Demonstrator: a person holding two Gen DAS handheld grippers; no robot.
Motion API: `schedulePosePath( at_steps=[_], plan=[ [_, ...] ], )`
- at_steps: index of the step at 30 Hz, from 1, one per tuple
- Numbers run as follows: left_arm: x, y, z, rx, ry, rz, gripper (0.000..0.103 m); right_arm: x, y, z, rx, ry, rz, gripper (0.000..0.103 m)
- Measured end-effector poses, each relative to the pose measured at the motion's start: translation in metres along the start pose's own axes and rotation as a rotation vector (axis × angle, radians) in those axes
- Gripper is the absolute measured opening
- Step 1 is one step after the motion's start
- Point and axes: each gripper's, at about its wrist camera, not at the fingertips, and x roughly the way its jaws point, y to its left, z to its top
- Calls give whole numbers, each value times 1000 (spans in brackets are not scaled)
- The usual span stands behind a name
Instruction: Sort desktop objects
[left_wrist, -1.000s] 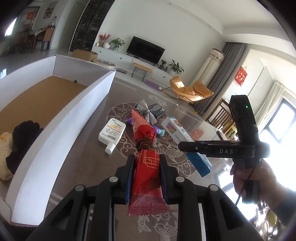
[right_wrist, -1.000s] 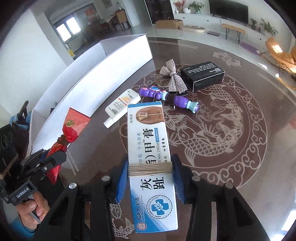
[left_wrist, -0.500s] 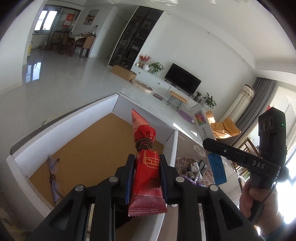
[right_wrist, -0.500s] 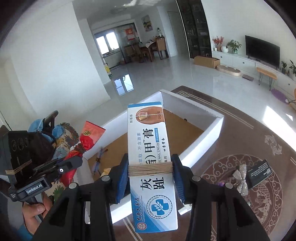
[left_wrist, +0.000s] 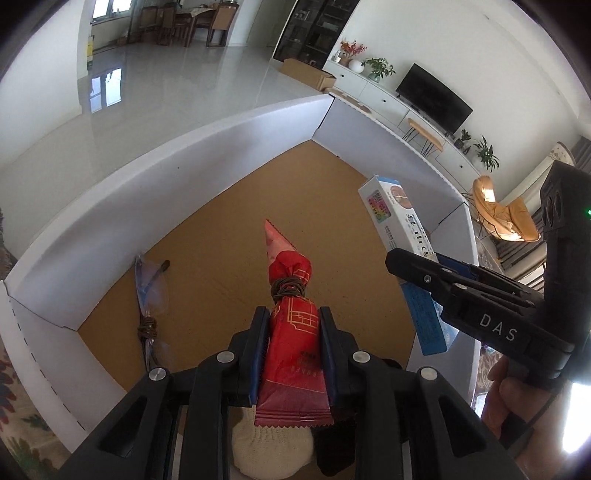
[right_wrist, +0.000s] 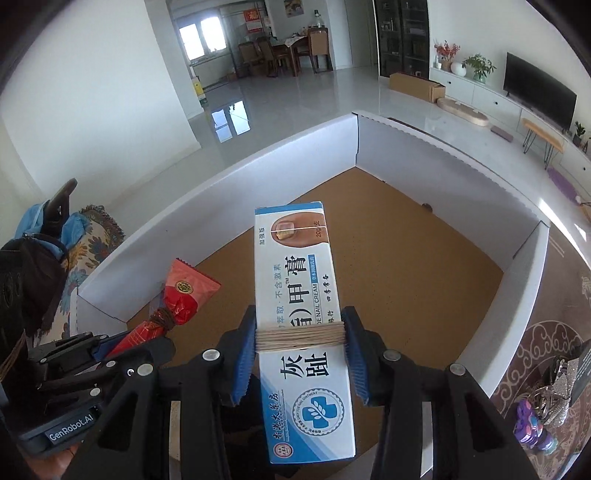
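1. The left gripper (left_wrist: 293, 350), at the lower centre of the left wrist view, is closed onto a red snack packet (left_wrist: 291, 332). Its blue pads press both sides of the packet. A dark cord is wound around the packet's neck, and gold line patterns mark the wrapper, though the small print is too fine to read.
2. The right gripper (right_wrist: 301, 350), at the lower centre of the right wrist view, is clamped on a nail cream box (right_wrist: 301, 295). The blue and white box carries large Chinese characters, the English words "NAIL CREAM", "20g", a toenail photo and a round blue cross emblem. Tan string is wrapped around its middle.
3. Both items hang above the white-walled cardboard box (left_wrist: 229, 147), over its brown floor.
4. In the left wrist view the right gripper's body at the right edge reads "DAS". In the right wrist view the left gripper's body at the lower left reads "GenRobot.AI".
5. A pair of clear glasses (left_wrist: 149, 291) lies on the box floor at the left, near the wall.
6. At the lower right of the right wrist view a purple toy (right_wrist: 532, 428) and a glittery bow (right_wrist: 554, 398) lie on the dark patterned bench (right_wrist: 561, 280) outside the box.
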Motion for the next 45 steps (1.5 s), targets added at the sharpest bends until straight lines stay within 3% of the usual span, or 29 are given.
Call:
schedulePosePath(
  at_steps=[2,3,4,6,10,14,18,21,27,31,36,41,45],
  plan=[
    [1,-2,1,-2,12,29,66,7,-7,-3,38,34,4,47],
    [-1,-4,1,-4,1,42,90,8,-10,-5,56,41,2,53],
    [-5,-6,1,-2,-23,50,99,6,-14,-6,69,35,5,58],
    [-7,-8,-1,2,-45,83,100,-6,-19,-8,71,-6,-2,76],
    [-6,-10,-9,-24,-31,62,100,-44,-31,-13,69,-87,-24,85],
    [-27,-29,-27,5,-104,32,100,-91,-56,-40,94,-186,-49,94],
    [-61,-73,-50,103,-192,-55,100,-123,-98,-103,97,-219,-145,98],
    [-84,-117,-78,209,-233,-145,100,-129,-137,-169,129,-161,-245,98],
    [-90,-207,-136,452,-195,-280,100,-155,-196,-286,233,-80,-389,98],
    [-52,-247,-172,555,-110,-254,100,-172,-208,-326,253,-79,-444,98],
    [-6,-267,-211,621,-20,-205,100,-171,-217,-345,282,-71,-459,98],
    [18,-264,-232,666,-2,-150,100,-168,-218,-355,317,-87,-438,98],
    [23,-265,-234,651,-18,-158,100,-167,-221,-355,347,-80,-443,103]
  ],
)
